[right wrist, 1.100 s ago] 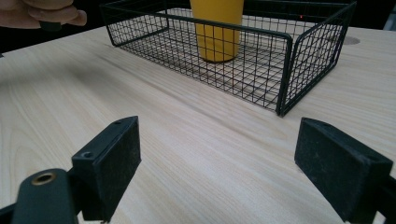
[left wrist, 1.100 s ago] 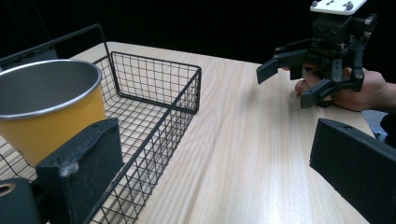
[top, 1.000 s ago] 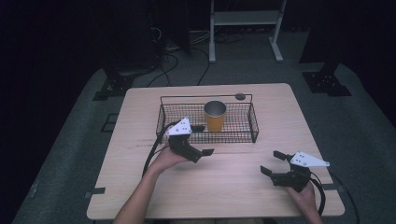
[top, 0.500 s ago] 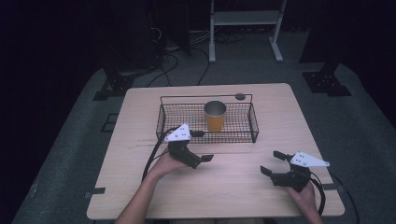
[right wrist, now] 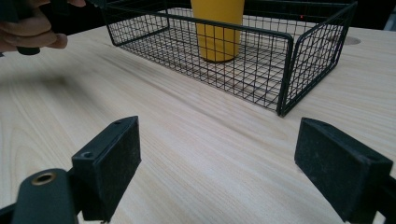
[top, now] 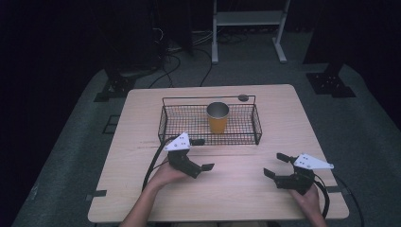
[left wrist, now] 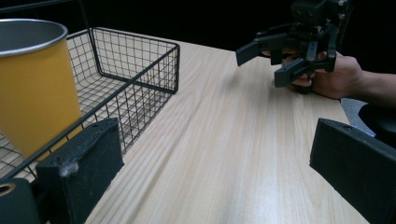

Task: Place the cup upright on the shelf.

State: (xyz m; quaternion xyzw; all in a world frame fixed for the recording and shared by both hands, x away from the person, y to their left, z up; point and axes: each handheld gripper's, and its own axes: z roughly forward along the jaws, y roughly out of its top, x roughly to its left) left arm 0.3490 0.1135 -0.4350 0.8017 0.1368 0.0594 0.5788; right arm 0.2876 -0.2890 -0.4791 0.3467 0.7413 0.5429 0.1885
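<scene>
The yellow cup (top: pixel 218 118) is stood upright in the wire basket (top: pixel 170 124); the left gripper (top: pixel 202 154) and right gripper (top: pixel 275 164) are held wide, empty, above the worktop (top: pixel 236 189).

Cup (top: pixel 217 117) in basket (top: pixel 165 124) mid-table (top: pixel 283 109); grippers (top: pixel 202 154) (top: pixel 273 164) in front.

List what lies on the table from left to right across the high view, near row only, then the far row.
Near row: left claw → right claw. Far row: black wire basket → yellow metal cup standing inside it → small dark round disc on the table behind the basket's rear rim.
</scene>
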